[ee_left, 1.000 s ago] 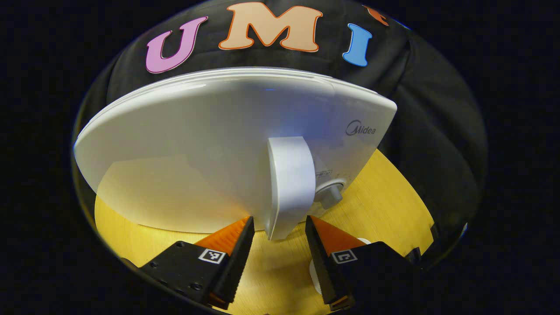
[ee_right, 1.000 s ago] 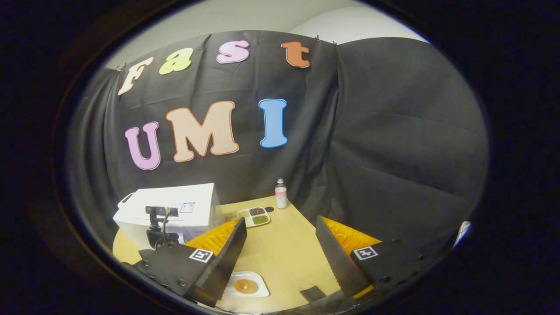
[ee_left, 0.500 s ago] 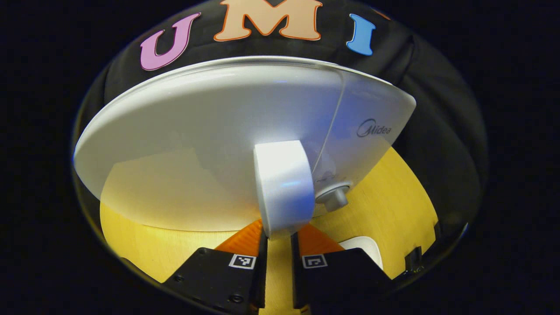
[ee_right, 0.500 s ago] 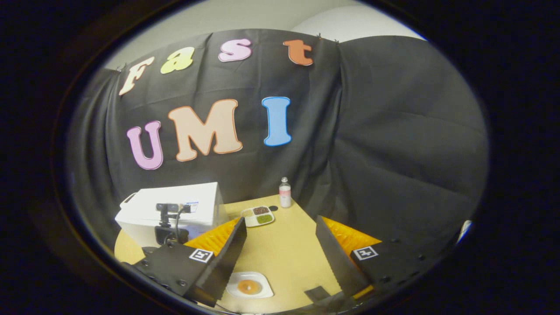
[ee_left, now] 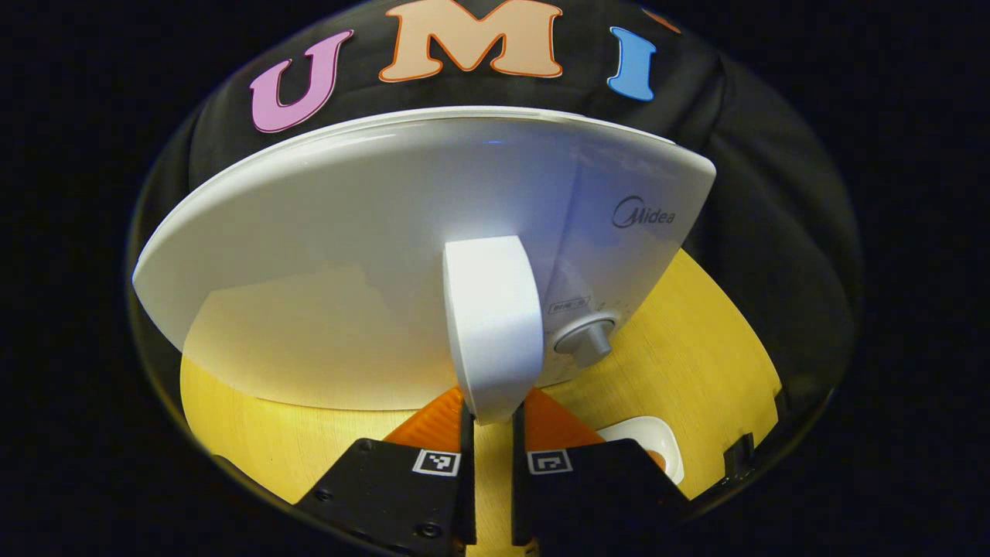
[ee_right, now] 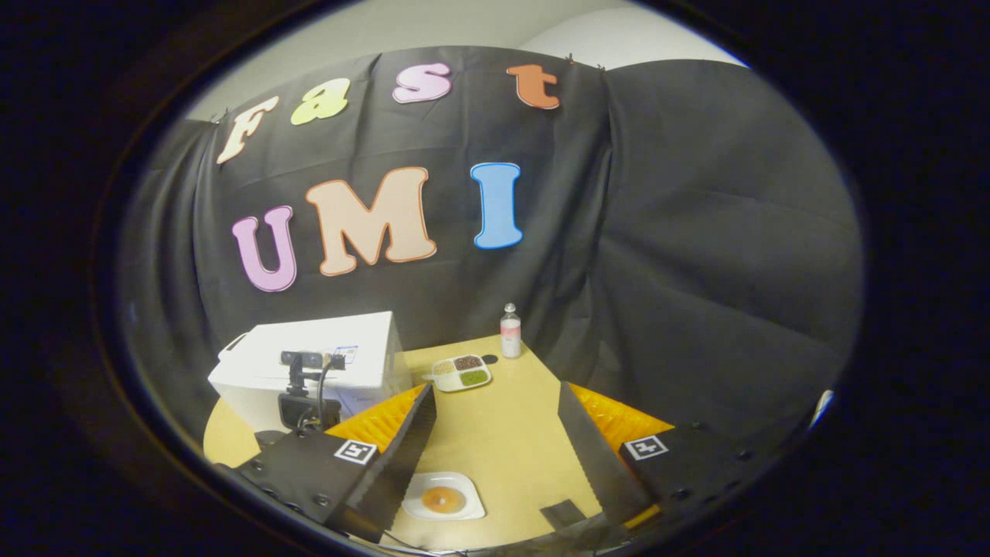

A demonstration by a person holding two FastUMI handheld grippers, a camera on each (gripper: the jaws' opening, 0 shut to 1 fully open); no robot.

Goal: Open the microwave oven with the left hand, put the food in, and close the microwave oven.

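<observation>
Yellow wooden tabletop [ee_right: 495, 456] in a booth with black cloth walls. The white microwave [ee_left: 348, 255] sits on the tabletop's left side, door looks closed, a round knob [ee_left: 585, 340] low on its front. The left tongs [ee_left: 489, 422] are clenched on the door handle [ee_left: 489, 325]. The right tongs [ee_right: 495, 433] hang released above a white plate [ee_right: 442, 496] of food [ee_right: 442, 500]. Further back, a divided tray [ee_right: 461, 373] of grains and a small bottle [ee_right: 510, 331].
</observation>
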